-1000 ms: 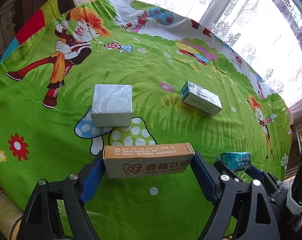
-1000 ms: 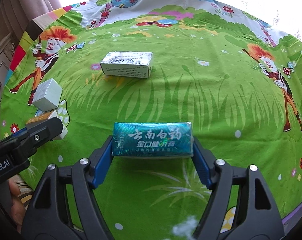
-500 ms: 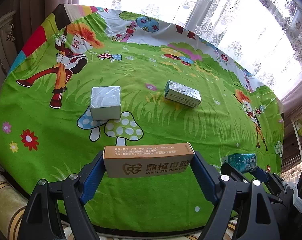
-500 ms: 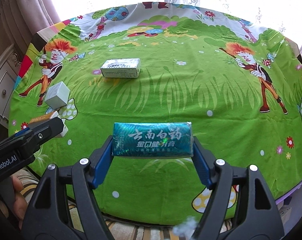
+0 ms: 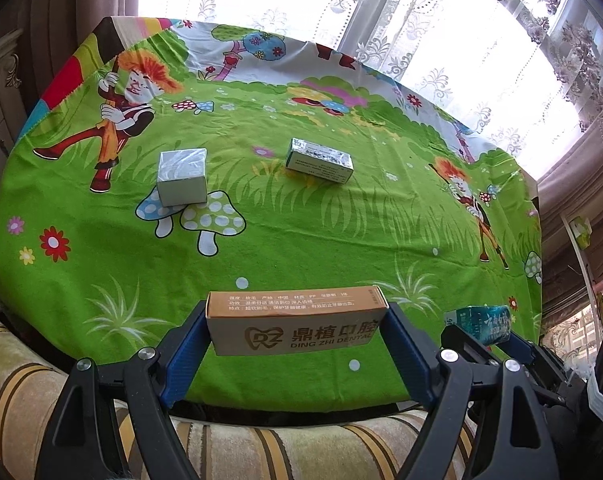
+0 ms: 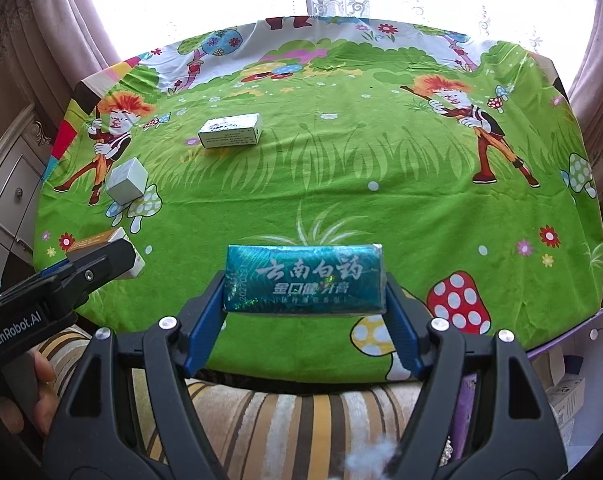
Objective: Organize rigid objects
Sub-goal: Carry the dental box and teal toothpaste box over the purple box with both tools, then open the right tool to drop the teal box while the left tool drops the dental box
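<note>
The tan cardboard dental box (image 5: pixel 297 320) is pinched crosswise in the left gripper (image 5: pixel 297 344) — the teal toothpaste box (image 6: pixel 303 280) likewise in the right gripper (image 6: pixel 305 312) — both held above the table's near edge (image 6: pixel 285 376).

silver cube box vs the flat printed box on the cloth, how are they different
Shape: the silver cube box is squat and nearly cubic; the flat printed box is long and low.
Surface: the silver cube box looks plain and shiny, with no print that shows; the flat printed box has lines of small text on its side.
Place: the silver cube box overlaps the printed mushrooms; the flat printed box lies to its right on printed grass.
Both rest untouched on the green tablecloth, apart from each other.
</note>
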A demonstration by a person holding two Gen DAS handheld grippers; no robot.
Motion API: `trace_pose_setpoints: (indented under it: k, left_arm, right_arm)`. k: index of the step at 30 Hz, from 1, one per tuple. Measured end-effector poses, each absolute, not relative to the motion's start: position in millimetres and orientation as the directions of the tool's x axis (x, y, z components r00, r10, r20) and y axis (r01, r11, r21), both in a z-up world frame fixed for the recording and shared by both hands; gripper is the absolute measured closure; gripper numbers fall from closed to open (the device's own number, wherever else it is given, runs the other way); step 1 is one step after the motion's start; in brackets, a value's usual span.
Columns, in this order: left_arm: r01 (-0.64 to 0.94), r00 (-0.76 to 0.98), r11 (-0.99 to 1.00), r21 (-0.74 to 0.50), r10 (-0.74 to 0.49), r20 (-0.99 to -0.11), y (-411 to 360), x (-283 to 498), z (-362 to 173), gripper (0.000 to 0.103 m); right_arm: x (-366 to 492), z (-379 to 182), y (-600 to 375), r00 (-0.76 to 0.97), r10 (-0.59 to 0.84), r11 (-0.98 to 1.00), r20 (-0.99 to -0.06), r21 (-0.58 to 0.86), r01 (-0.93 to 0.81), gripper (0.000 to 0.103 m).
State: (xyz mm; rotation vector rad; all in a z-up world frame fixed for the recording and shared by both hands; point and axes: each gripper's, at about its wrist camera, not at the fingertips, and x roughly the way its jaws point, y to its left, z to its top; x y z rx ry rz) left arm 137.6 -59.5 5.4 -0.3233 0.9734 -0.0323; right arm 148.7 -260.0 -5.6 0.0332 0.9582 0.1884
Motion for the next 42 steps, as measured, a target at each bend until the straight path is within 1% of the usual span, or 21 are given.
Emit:
trace_pose_setpoints:
  k: [12, 20, 31, 42]
  left_arm:
    - [-0.031, 0.556, 0.953, -0.303, -0.235, -0.797, -95.7, 116.8, 16.2, 0.019]
    - [0.087, 0.531, 0.948, -0.306, -0.304, -0.791, -140.2, 101.3, 24.2, 0.019]
    - [0.235, 0.475, 0.919, -0.317, -0.393, -0.788, -192.4, 83.2, 29.1, 0.019]
    - [0.390, 0.410, 0.877, -0.280, -0.437, -0.801, -252.2, 65.9, 30.1, 0.019]
  right_arm:
    - [107.2, 3.7, -302.2, 0.580, 0.168, 0.986, -0.797, 0.131, -0.106, 0.027]
    - [79.0, 5.9, -341.2, 0.581, 0.140, 0.990, -0.802, 0.129, -0.059, 0.027]
    - [45.5, 8.7, -423.7, 0.592, 0.037, 0.988, -0.805, 0.118, 0.099, 0.027]
    - [22.0, 11.6, -492.7, 0.604, -0.046, 0.960, -0.796, 0.132, 0.247, 0.027]
